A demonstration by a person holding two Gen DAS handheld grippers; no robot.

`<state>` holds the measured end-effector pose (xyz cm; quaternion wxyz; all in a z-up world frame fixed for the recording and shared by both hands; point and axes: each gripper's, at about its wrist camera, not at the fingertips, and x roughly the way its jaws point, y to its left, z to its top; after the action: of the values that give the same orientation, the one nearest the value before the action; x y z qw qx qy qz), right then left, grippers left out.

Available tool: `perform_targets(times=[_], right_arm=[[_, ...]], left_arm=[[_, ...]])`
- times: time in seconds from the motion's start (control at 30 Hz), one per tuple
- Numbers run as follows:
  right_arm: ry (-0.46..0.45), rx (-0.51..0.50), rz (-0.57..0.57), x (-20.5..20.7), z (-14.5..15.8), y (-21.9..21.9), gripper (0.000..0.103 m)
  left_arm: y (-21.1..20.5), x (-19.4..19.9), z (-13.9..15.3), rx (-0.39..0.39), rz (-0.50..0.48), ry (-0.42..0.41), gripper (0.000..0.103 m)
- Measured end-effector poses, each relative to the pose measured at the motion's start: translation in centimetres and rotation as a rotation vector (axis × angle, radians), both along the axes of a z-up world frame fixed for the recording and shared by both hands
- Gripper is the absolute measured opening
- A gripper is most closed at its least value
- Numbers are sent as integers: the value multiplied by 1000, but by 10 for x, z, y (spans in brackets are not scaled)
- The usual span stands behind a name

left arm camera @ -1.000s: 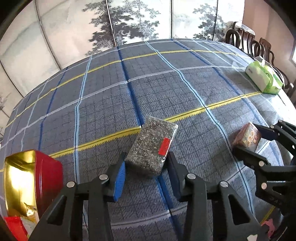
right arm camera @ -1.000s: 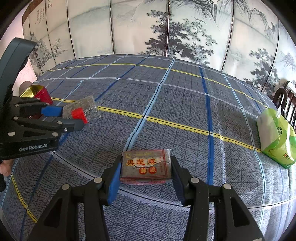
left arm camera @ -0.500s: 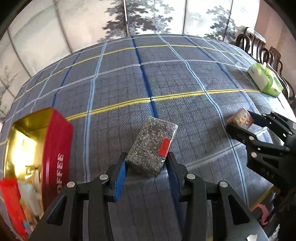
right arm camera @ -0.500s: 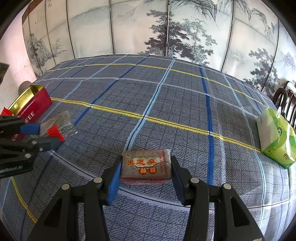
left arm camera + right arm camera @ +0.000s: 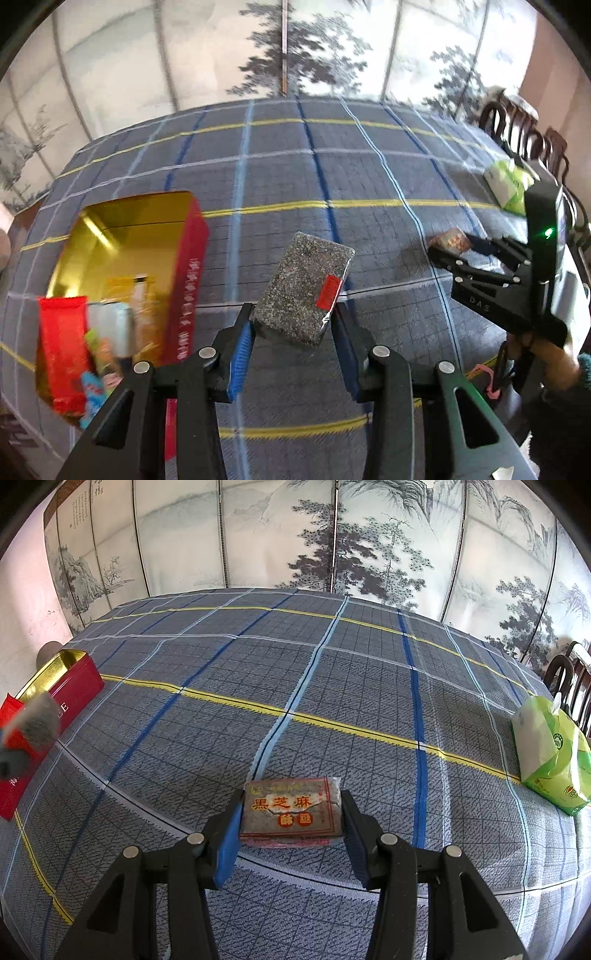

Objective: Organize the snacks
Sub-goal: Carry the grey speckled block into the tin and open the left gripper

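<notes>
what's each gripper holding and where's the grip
Left gripper: speckled grey snack pack, near end, by its sides. Right gripper: black sesame snack pack, by its short ends.

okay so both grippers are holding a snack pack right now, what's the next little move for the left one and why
Probably carry the left gripper leftward over the open red tin, then release. It is shut on the speckled snack pack, held above the tablecloth, and the tin already holds other snacks.
</notes>
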<state>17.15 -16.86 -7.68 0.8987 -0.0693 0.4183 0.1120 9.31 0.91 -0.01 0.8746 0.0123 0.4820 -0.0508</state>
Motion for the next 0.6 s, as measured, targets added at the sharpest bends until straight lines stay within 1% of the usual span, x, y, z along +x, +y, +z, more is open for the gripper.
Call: perform_targets(times=[0.1,0.3,0.43,0.6], right_arm=[[0,0,0,0,0,0,50],[0,0,0,0,0,0,50],[0,0,0,0,0,0,50],[0,0,0,0,0,0,50]], left_arm=[[17,-8,12,6,32,-22,38],[55,-22,27,43,94,-40,38],[85,-27,29,72,148,-40,38],[120,-28,21,110,212,-22,38]])
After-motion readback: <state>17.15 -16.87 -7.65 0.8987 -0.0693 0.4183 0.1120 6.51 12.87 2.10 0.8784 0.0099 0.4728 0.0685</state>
